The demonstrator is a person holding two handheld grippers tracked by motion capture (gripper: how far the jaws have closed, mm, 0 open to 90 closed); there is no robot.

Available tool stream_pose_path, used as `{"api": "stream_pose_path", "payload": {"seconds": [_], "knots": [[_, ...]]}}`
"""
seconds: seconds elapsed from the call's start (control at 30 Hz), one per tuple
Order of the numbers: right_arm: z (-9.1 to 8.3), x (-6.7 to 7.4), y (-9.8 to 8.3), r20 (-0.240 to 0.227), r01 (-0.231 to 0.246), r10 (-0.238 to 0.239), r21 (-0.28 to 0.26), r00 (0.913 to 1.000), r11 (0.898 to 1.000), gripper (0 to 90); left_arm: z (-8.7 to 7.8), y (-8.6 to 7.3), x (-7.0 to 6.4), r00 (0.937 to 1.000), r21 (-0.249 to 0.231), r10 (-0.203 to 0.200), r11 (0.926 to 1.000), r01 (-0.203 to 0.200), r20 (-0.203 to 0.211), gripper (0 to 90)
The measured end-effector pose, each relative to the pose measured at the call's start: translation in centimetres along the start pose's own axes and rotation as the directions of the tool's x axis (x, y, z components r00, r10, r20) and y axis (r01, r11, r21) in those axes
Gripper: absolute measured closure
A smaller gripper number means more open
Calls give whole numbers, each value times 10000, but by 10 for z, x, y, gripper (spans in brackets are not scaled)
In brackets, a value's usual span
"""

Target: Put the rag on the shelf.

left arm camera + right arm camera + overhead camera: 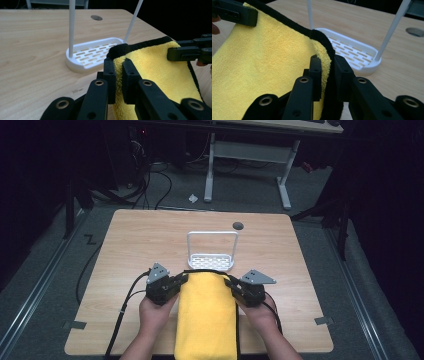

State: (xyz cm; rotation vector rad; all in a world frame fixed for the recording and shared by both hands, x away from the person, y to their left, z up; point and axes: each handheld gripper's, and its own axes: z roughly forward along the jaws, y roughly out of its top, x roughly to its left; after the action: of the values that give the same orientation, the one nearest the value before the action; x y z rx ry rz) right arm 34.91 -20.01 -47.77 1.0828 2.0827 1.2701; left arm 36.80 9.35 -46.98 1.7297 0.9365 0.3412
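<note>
Left gripper (181,281) and right gripper (229,285) each pinch a far corner of the yellow cloth (207,317), white rack (211,251) just beyond.

Each hand-held gripper is black, built of flat linked bars joined by round silver-ringed rivets, ending in two blocky rectangular jaws with small screw holes in their faces. The left hand-held gripper (180,281) and the right hand-held gripper (229,284) each carry a grey three-cornered plate on top, dotted with small holes. A black cable trails back from each. The forearms are bare, with no sleeves.
</note>
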Motion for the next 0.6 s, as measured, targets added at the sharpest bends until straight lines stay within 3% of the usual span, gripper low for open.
{"api": "stream_pose_path", "payload": {"seconds": [0.6], "knots": [[-28,-10,53,513,355,-269,-1734,9983,9842,785,-11,62,-10,9988,-1264,432,9909,-459,-242,836]]}}
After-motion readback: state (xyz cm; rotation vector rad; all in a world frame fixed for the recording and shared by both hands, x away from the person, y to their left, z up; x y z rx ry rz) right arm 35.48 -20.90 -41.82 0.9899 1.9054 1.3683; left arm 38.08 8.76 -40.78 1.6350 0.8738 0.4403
